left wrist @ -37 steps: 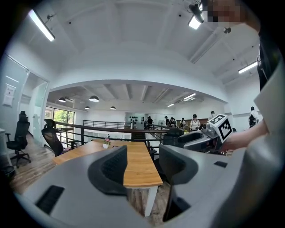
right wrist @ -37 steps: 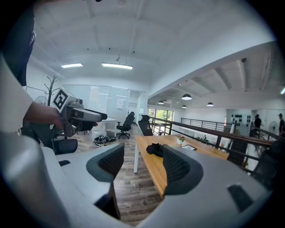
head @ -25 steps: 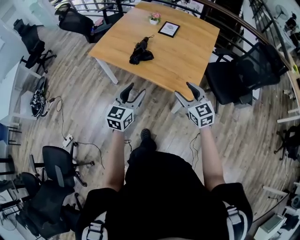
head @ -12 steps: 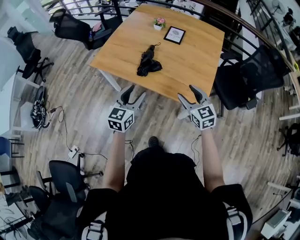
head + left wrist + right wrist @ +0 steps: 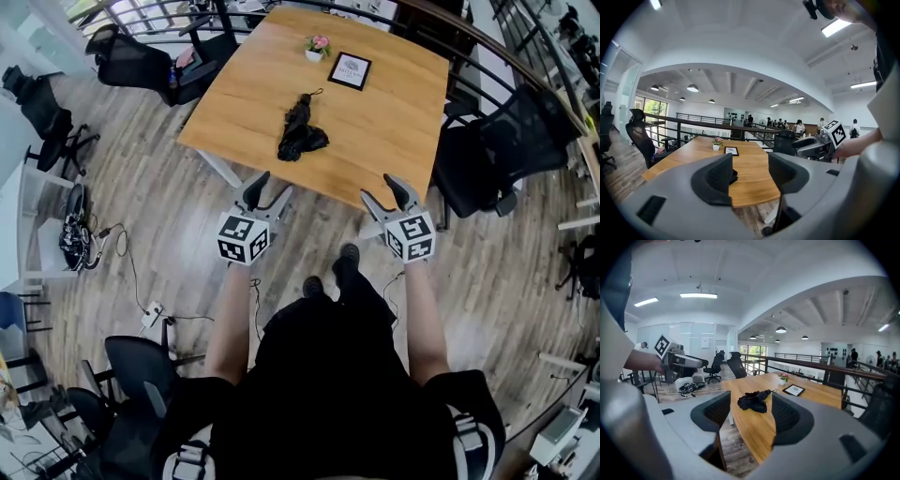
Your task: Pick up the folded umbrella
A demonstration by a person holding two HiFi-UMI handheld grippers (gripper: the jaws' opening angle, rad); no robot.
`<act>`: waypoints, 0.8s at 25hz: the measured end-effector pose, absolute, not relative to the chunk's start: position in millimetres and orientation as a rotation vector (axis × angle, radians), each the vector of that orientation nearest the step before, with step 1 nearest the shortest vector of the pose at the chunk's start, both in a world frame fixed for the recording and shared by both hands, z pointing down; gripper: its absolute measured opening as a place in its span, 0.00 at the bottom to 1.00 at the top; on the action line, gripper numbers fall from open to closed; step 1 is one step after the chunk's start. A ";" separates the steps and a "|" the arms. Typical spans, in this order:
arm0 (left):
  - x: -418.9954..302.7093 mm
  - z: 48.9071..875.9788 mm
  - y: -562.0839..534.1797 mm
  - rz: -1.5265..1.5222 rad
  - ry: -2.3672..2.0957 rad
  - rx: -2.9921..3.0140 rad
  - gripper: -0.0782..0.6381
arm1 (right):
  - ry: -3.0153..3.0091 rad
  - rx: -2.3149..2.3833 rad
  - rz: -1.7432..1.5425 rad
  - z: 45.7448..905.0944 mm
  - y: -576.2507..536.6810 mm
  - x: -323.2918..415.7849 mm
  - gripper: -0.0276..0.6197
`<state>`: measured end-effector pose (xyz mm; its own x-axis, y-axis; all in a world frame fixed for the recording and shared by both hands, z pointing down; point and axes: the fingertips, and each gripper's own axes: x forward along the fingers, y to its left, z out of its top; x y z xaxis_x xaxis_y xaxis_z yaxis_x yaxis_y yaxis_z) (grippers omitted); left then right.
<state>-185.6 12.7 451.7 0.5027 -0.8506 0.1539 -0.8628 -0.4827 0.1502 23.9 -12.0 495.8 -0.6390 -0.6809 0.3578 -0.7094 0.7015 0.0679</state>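
- Approach stage, by our reading: our left gripper [image 5: 270, 185] and right gripper [image 5: 380, 187] hang short of the wooden table [image 5: 403, 103], jaws apart and empty.
- The black folded umbrella [image 5: 302, 131] lies on the tabletop well ahead of both, nearer the left gripper's line.
- Next, we must reach across the near edge.
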 end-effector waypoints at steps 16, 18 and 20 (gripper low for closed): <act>-209.2 475.4 -64.6 0.125 -1.540 2.429 0.45 | -2.571 0.993 0.177 529.2 -108.7 5.2 0.49; -208.2 481.9 -84.1 0.141 -1.546 2.409 0.45 | -2.571 0.977 0.199 537.3 -129.3 5.5 0.49; -204.5 487.7 -105.5 0.155 -1.547 2.394 0.45 | -2.569 0.962 0.218 544.1 -151.5 7.5 0.49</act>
<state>-204.5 -105.5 487.7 0.4190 -0.8750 0.2426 -0.9057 -0.3838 0.1799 7.5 -151.5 544.1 -0.6895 -0.5982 0.4082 -0.6586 0.7525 -0.0097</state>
